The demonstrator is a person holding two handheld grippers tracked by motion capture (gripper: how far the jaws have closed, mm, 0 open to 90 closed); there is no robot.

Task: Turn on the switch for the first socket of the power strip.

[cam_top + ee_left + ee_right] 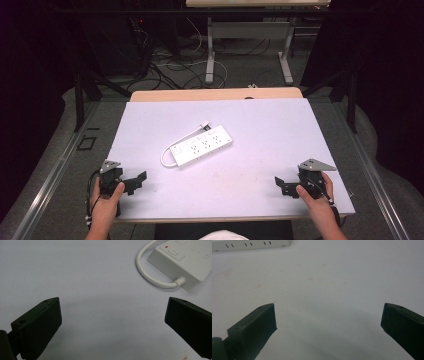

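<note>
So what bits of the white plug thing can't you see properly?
- White plastic power strip, high view: socket markings too small.
- Left gripper view: strip's far end cut off by the picture edge.
- Right gripper view: its side cut off by the top edge.
- White plug: prongs too small.

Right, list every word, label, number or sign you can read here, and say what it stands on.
No readable text anywhere.
Power strip: a red mark beside its switch in the left gripper view, no lettering legible; any socket markings are too small.
Left gripper and right gripper: no labels visible.
</note>
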